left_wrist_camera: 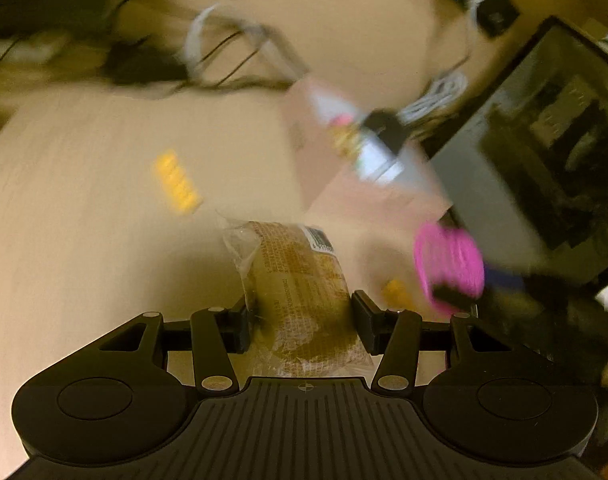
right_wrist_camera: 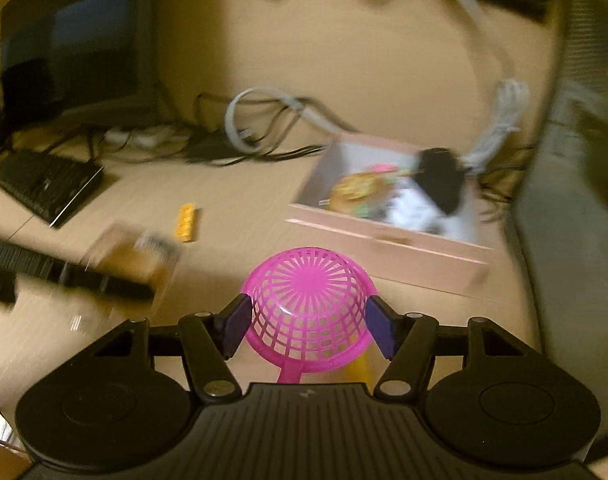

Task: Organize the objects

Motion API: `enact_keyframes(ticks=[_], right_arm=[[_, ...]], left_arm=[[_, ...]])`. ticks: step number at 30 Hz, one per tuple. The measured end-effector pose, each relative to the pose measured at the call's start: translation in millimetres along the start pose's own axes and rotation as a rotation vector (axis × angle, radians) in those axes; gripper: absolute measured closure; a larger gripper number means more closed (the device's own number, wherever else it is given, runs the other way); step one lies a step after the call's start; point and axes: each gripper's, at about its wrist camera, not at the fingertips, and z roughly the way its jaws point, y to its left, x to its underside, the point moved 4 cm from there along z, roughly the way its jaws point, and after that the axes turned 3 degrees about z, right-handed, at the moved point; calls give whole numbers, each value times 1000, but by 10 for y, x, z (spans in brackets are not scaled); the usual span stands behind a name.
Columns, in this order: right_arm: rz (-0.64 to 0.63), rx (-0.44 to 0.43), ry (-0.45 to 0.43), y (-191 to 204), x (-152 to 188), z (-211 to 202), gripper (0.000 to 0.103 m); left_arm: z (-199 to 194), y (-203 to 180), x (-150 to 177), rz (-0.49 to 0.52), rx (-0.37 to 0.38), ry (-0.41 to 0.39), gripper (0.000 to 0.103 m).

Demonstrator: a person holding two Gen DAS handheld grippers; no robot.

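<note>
My left gripper [left_wrist_camera: 300,322] has its fingers clamped on a wrapped snack [left_wrist_camera: 300,292]; my right gripper [right_wrist_camera: 307,328] grips a pink strainer [right_wrist_camera: 307,304], both above the counter [left_wrist_camera: 84,200]. The pink box [right_wrist_camera: 387,248] already holds several items. By my judgement both held items and two yellow blocks [right_wrist_camera: 186,224] remain unsorted.

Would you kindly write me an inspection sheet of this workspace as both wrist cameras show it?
Surface: light wooden desk, blurred by motion.
Job's things: wrapped snack packet; pink mesh basket; pale pink box already holding mixed items; yellow block lying loose on the desk.
Clutter: black keyboard at the left.
Grippers: left gripper shut on the snack packet; right gripper shut on the pink mesh basket.
Cables: grey looped cable and black leads behind the box; white coiled cable.
Surroundings: dark monitor at the back left.
</note>
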Motion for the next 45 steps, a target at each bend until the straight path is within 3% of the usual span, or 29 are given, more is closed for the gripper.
enact_keyframes(ticks=[7,11,12,15,18,22,26,32,37,38,39,42,45], right_arm=[[62,55,-58,-307,223,-386,40],[87,94,-68,-393,350,-421,40],[92,98,-71,-408,373,-429,40],[105,105,-75,-457,424,-449,40],[109,120,-71,-545,474,-459,40],[120,115,-52,-653,471,-388,40],[127,77,-68,-717,264,-274,40],[160,28,-165,-808,-591,123,40],[203,12,-184,-796,-1349,729,39],[209,-5,-172,-774,-1447,870,33],[216,-14,-151,-757,-1518,1016,19],[232,28,-107,-759,-1542,1294,16],[263,30,-74,-789,-1364,1312,16]], left_arm=[[337,-737,-1025,151,68,-137,49],[779,-1070,-1333,207,100,-188,47],[965,-1126,-1350,258,68,-174,47],[1474,-1135,-1242,355,-52,-62,49],[1553,-1006,-1198,298,-49,-82,49],[1261,-805,-1158,182,-33,-168,49],[865,-538,-894,168,-65,-174,49],[380,-52,-277,58,-169,-111,49],[96,221,171,-40,-209,-71,49],[48,267,228,-44,-214,-62,49],[11,309,270,-44,-220,-50,49],[-126,453,341,-49,-248,-35,49],[-212,589,340,-79,-258,-49,49]])
